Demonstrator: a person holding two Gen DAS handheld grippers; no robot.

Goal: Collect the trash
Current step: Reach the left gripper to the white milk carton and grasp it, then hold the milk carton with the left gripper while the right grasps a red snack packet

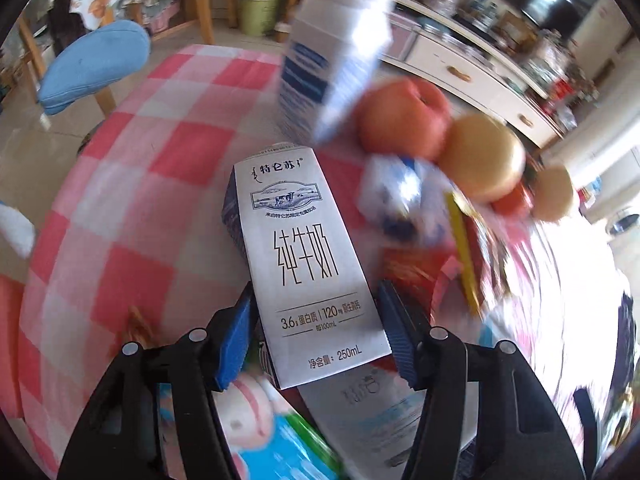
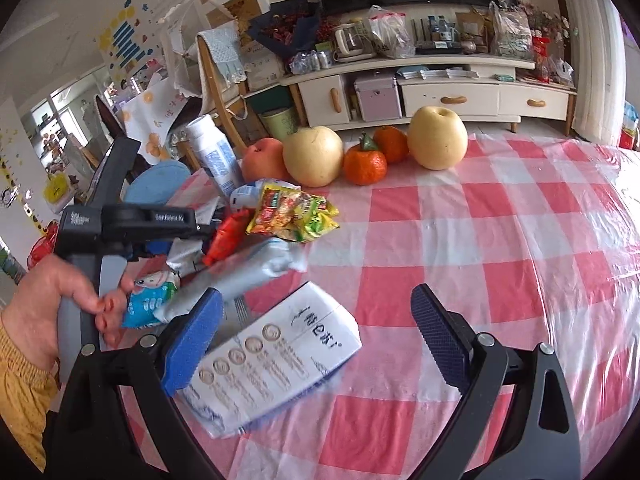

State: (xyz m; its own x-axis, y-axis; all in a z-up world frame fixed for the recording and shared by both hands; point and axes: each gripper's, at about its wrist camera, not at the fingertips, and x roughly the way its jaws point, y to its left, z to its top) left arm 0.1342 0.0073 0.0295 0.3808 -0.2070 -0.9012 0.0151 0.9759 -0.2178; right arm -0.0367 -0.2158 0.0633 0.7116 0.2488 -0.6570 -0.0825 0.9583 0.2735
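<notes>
one gripper [image 1: 316, 332] clamps the milk carton [image 1: 304, 264], raised above the table [image 1: 120, 200].

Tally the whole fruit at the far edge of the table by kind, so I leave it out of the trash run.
Pears: 2, a near one and a far one
Tangerines: 2, front and behind it
Apple: 1
Total: 5 pieces of fruit, all on the checked tablecloth
</notes>
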